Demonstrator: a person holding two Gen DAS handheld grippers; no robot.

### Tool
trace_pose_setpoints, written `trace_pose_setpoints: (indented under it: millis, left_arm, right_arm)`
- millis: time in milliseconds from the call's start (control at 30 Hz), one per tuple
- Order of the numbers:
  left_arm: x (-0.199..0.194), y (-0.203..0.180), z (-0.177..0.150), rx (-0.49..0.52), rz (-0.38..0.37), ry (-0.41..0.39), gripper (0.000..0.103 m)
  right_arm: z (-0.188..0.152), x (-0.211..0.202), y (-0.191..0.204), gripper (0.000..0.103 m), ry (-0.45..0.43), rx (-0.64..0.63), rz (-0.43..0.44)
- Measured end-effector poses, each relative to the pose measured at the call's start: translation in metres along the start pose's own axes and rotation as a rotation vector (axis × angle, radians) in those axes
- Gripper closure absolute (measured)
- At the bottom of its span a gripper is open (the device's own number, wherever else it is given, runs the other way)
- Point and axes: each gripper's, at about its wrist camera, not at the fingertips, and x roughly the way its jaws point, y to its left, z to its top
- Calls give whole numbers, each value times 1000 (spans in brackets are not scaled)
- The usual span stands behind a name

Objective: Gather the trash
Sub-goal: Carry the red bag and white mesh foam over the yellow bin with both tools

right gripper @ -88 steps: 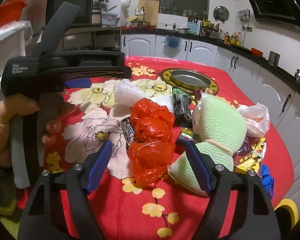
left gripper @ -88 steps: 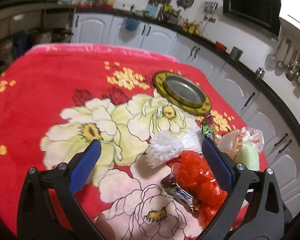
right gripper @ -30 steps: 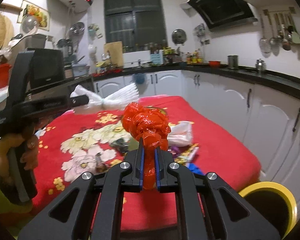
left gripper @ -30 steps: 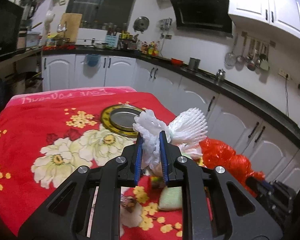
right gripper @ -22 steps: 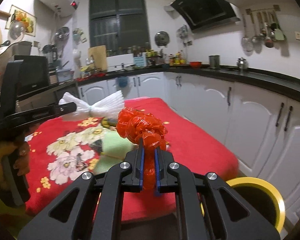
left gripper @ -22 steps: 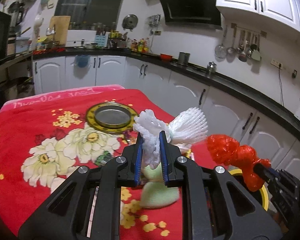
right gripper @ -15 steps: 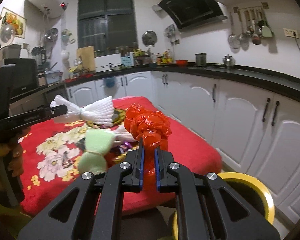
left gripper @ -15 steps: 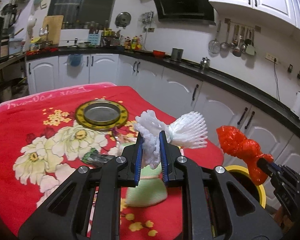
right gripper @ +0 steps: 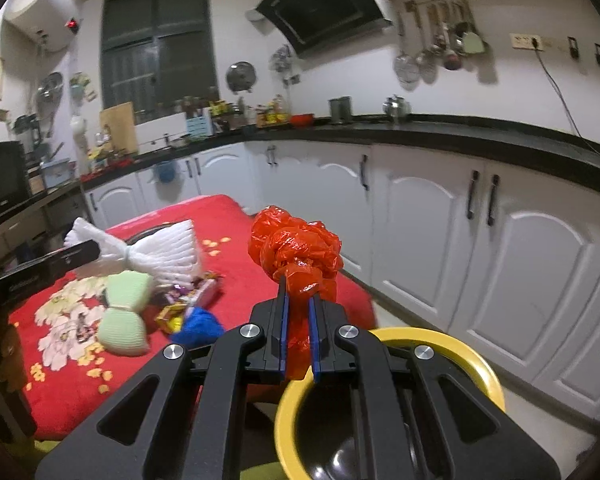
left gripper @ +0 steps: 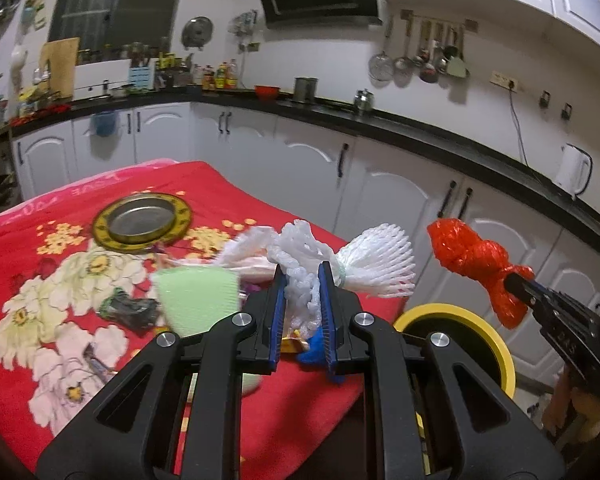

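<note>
My left gripper (left gripper: 302, 280) is shut on a white foam fruit net (left gripper: 364, 260) and holds it above the table's right edge; the net also shows in the right wrist view (right gripper: 160, 254). My right gripper (right gripper: 299, 304) is shut on a crumpled red plastic bag (right gripper: 296, 252), held over the yellow-rimmed trash bin (right gripper: 476, 364) on the floor. The red bag (left gripper: 472, 256) and the bin (left gripper: 496, 344) also show in the left wrist view, right of the table.
The red flowered tablecloth (left gripper: 60, 272) carries a green foam net (right gripper: 126, 308), a blue scrap (right gripper: 198, 326), candy wrappers (right gripper: 196, 292) and a yellow-rimmed metal plate (left gripper: 142, 222). White kitchen cabinets (right gripper: 480, 240) run behind the bin.
Both grippers have swung right, off the table toward the bin, each keeping its load. The red bag is now over the bin's rim.
</note>
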Motion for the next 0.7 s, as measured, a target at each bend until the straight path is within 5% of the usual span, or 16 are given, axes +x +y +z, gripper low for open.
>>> trace_pose_setpoints:
  millis: [700]
  left_arm:
    - [57,-99,-50,179,-151,174,92]
  right_arm:
    - [-30,-2,-75,95,114,130,-91]
